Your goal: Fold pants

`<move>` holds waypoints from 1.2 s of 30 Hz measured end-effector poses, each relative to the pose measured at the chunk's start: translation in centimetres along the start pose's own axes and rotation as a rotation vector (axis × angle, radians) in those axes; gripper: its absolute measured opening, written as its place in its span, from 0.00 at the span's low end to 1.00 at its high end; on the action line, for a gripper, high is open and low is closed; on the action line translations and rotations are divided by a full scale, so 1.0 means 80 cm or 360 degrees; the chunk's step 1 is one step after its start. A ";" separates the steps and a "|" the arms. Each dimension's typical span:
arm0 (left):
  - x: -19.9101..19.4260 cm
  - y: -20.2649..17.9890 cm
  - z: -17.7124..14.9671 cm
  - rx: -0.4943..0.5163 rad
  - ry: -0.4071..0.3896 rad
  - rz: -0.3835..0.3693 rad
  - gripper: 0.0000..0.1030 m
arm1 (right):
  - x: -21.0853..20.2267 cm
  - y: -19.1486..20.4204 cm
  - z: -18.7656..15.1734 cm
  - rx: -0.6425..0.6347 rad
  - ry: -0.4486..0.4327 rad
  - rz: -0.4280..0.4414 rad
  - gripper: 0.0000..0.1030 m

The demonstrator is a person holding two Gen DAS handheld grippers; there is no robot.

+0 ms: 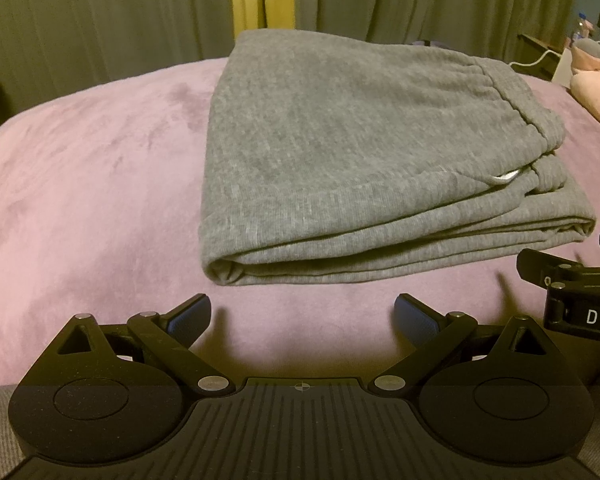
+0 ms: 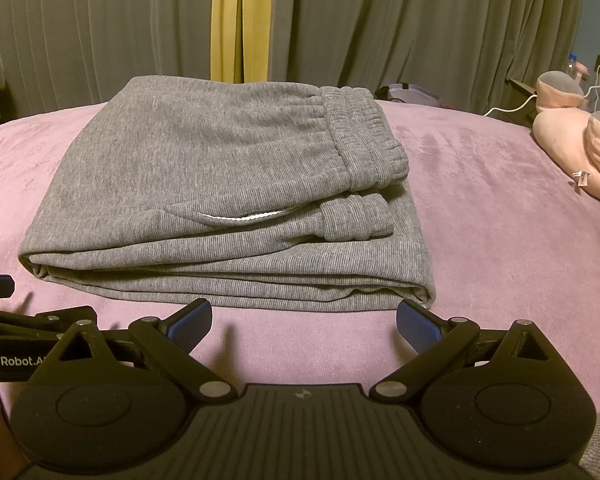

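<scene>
My left gripper (image 1: 302, 316) hangs with its blue pads spread wide and nothing between them, just short of the near folded edge of the pants (image 1: 352, 152). My right gripper (image 2: 304, 318) is spread the same way and empty, its pads close to the pants' near edge without touching it. The grey pants lie folded into a compact stack on the bed (image 2: 480, 208), which is covered in a pink plush blanket. The elastic waistband (image 2: 364, 140) sits on top toward the right, with a ribbed cuff (image 2: 352, 216) tucked just beneath it and a white drawstring (image 2: 240, 218) peeking from a fold. A pink plush toy (image 2: 580, 148) rests at the bed's right edge, well apart from the pants. Grey curtains (image 2: 420, 32) hang behind, with a yellow strip (image 2: 236, 20) between them.
</scene>
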State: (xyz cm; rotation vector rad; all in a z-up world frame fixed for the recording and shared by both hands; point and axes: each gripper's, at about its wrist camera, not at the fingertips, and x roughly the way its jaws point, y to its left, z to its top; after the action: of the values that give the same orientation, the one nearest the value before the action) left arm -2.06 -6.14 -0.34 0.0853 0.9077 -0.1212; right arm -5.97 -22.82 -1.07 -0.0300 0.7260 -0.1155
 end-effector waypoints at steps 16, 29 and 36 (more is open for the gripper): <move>0.001 0.002 0.000 -0.0007 0.0008 -0.0002 0.98 | 0.000 -0.001 0.000 -0.0005 0.0001 0.0000 0.96; 0.001 0.004 0.000 -0.0026 0.0016 -0.0006 0.99 | 0.000 -0.001 -0.001 -0.0008 0.0002 0.0000 0.96; 0.001 0.006 0.000 -0.0027 0.0008 -0.0031 0.99 | 0.000 -0.001 -0.001 -0.0007 0.0003 0.0000 0.96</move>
State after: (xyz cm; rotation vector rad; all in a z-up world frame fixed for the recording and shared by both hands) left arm -1.97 -5.70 -0.38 0.0613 0.9145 -0.1315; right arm -6.03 -22.91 -1.12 -0.0338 0.7284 -0.1139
